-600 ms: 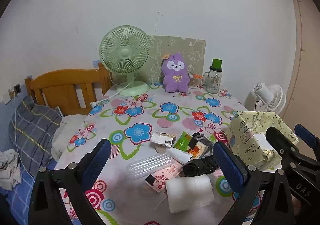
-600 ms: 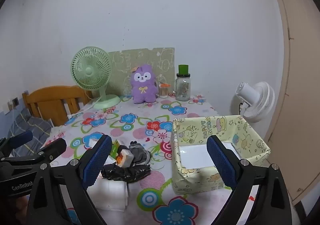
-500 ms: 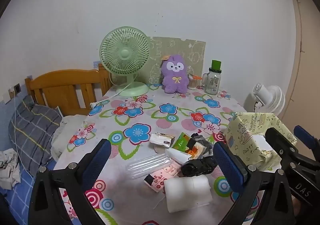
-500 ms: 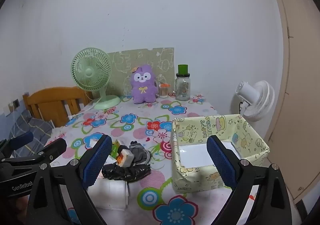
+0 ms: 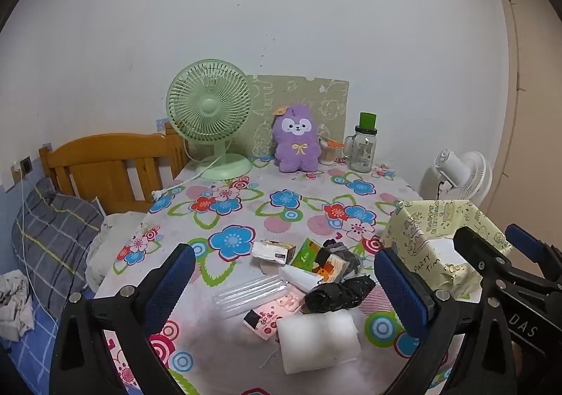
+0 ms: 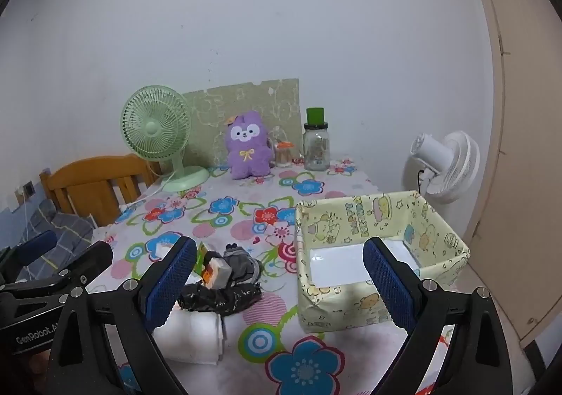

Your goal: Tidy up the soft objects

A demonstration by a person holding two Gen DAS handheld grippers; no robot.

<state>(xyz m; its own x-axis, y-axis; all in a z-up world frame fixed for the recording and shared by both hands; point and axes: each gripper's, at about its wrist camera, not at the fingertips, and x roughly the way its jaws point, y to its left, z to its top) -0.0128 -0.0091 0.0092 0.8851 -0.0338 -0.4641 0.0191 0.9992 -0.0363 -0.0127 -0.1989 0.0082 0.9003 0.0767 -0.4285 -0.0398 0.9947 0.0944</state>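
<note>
A heap of small things lies on the flowered tablecloth [image 5: 246, 205]: a white foam roll [image 5: 318, 338] [image 6: 191, 335], a crumpled black bag [image 5: 339, 293] [image 6: 217, 296], a grey sock [image 5: 342, 251] [image 6: 242, 263], a green packet [image 5: 305, 254], a pink card [image 5: 272, 312] and clear tubes [image 5: 249, 293]. A yellow cartoon-print box [image 6: 379, 247] [image 5: 439, 247] stands open to the right of the heap. My left gripper [image 5: 284, 286] hovers open above the heap, nothing between its pads. My right gripper [image 6: 281, 279] is open too, between the heap and the box.
At the table's far end stand a green desk fan [image 5: 210, 117], a purple plush toy [image 5: 296, 140] and a glass jar with a green lid [image 5: 363, 145]. A white fan [image 6: 444, 165] is beyond the right edge. A wooden bed headboard [image 5: 109, 166] and a plaid pillow [image 5: 52, 240] lie left.
Both views have shifted slightly, the table contents sitting a little lower in frame. Both grippers stay open and nothing on the table has moved.
</note>
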